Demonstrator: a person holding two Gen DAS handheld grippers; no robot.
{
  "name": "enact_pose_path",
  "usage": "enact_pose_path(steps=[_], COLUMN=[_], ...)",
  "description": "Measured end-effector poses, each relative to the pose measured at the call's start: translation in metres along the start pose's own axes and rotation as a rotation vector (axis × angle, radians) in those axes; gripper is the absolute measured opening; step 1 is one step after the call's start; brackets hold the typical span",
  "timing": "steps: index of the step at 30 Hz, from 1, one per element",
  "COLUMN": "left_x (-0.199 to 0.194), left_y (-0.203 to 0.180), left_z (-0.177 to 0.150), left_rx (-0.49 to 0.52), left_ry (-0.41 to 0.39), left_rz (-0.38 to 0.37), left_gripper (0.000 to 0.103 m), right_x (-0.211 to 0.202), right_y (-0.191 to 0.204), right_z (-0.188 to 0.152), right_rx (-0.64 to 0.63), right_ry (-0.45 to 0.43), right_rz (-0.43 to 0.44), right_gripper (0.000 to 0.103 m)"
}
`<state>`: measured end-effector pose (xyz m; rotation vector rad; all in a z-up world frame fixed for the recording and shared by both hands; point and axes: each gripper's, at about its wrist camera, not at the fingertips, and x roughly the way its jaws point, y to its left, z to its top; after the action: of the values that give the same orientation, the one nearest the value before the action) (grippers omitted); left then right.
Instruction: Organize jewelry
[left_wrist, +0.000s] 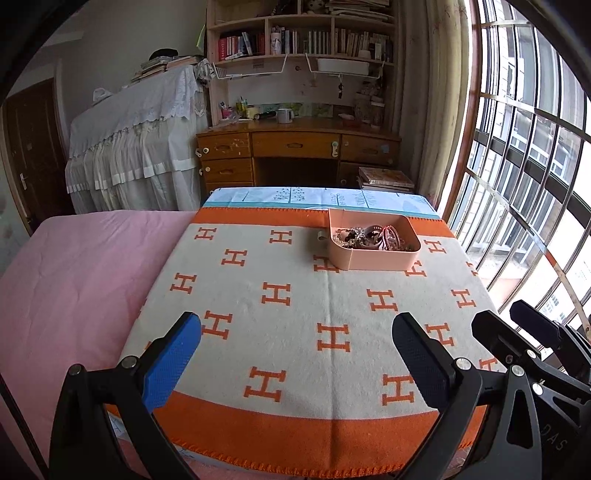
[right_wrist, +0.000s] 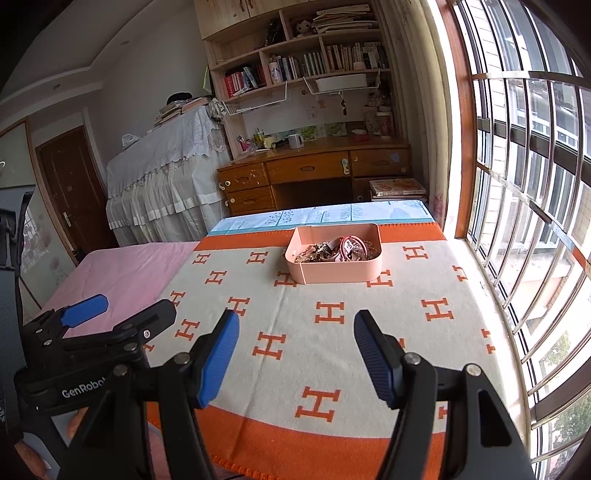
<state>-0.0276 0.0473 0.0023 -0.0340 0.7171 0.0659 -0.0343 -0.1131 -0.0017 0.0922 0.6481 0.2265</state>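
The left tongs (left_wrist: 297, 339) stand wide apart with nothing between the pads; the right tongs (right_wrist: 295, 347) gape likewise and grip nothing; both hover low over the near part of the orange-and-cream blanket (left_wrist: 295, 295), the right pair just beside the left.

Ahead of both tongs, well apart from them and near the blanket's far edge, sits a pink tray (left_wrist: 373, 258); the jewelry (left_wrist: 369, 238) lies heaped inside it, a tangle of reddish bangles, brownish bands and what looks like a pale chain; no piece shows on the blanket outside the tray.

As to progress, the scene fits two readings: the pieces gathered into the tray as the tidy end state, or a jumbled tray waiting to be sorted out; the pictures do not settle which. The heap looks mixed rather than laid in order, which is only a judgement.

Hard to make out: how many pieces there are, and whether they are knotted together; the tray's near wall hides its floor; a small tab on the tray's left side is unclear; the blanket's near edge is cut off behind the tongs.
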Motion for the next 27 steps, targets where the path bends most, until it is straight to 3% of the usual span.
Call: enact_pose_path(steps=[27], left_x=[0.0024], left_y=[-0.0019], left_z=[-0.0044], left_rx=[-0.006], left_ry=[0.019], left_rz=[-0.005], left_gripper=[0.102], right_x=[-0.0026], right_y=[-0.0017], right_z=[-0.0046], right_rx=[0.004], right_ry=[-0.003], right_rz=[0.002], right_gripper=[0.065])
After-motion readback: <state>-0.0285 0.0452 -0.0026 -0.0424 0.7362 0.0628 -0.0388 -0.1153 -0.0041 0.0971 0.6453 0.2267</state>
